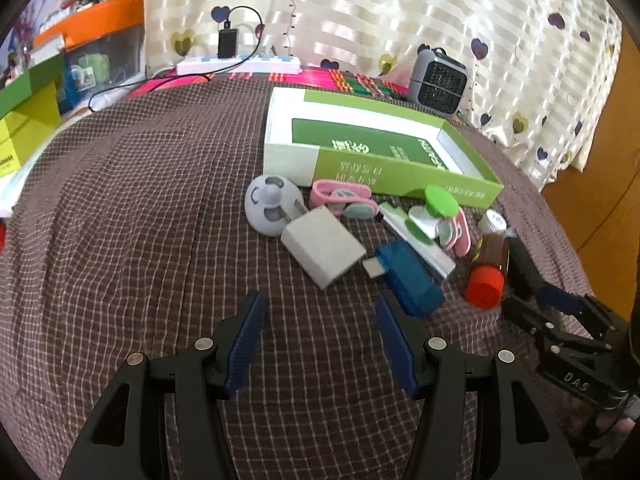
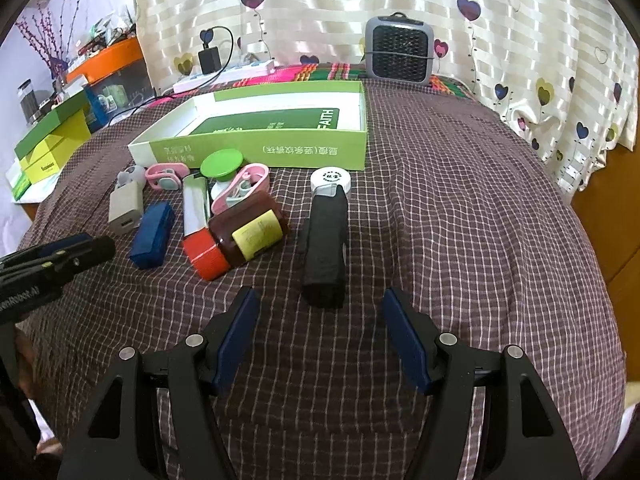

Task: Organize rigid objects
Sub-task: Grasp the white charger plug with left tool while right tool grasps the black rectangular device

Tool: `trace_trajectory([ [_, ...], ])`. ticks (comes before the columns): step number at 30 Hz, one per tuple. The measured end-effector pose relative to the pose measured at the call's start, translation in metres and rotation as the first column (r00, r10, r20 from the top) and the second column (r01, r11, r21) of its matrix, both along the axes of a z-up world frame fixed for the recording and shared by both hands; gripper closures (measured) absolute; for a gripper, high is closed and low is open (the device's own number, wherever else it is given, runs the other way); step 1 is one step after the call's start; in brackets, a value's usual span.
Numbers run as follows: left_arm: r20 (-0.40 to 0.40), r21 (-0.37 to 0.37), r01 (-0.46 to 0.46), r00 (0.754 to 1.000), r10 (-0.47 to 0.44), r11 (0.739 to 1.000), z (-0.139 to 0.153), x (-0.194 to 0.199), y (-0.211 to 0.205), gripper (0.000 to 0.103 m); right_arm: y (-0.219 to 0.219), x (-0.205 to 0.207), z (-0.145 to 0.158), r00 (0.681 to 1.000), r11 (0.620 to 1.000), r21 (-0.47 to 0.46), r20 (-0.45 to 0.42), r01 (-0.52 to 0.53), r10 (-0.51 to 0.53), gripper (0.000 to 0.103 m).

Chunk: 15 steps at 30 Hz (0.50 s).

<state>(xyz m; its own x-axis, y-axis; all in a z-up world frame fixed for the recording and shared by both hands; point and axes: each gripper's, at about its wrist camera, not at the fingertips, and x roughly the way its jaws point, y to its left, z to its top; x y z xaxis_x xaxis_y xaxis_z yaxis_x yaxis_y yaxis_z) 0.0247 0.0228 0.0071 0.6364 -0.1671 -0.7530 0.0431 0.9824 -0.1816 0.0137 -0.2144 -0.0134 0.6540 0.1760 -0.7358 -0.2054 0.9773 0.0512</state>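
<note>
Both the left gripper (image 1: pixel 320 324) and right gripper (image 2: pixel 318 320) are hovering with fingers spread apart, gripping nothing. The black device (image 2: pixel 325 240) is lying before the right one, beside the green box (image 2: pixel 256 148) near the table's far edge

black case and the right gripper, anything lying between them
Nothing: in the right wrist view only bare checkered cloth lies between the open right gripper and the black case.
</note>
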Motion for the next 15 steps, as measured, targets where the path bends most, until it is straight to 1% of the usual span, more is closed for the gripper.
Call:
trace_trajectory([
  [4, -0.007, -0.004, -0.013, 1.0, 0.013, 1.0, 0.004, 0.012, 0.0, 0.046, 0.003, 0.01, 0.002, 1.0, 0.999, -0.04, -0.006, -0.017, 0.017, 0.037],
  [7, -0.015, -0.011, -0.03, 0.999, 0.03, 0.999, 0.004, 0.02, -0.001, 0.046, 0.0, 0.018, 0.002, 1.0, 0.999, -0.03, -0.024, -0.021, 0.02, 0.037],
  [10, -0.027, 0.025, -0.05, 0.998, 0.05, 0.998, 0.003, 0.028, -0.004, 0.046, -0.001, 0.023, 0.003, 1.0, 0.999, -0.052, -0.022, -0.004, 0.003, 0.037],
  [12, -0.034, 0.025, -0.053, 0.998, 0.054, 0.998, 0.003, 0.033, -0.005, 0.046, -0.003, 0.027, 0.003, 1.0, 0.999, -0.046, -0.028, 0.0, -0.001, 0.037],
  [15, -0.029, 0.055, -0.047, 0.998, 0.049, 0.997, 0.004, 0.035, -0.008, 0.046, -0.003, 0.032, 0.002, 0.999, 0.999, -0.049, -0.032, -0.002, 0.0, 0.037],
])
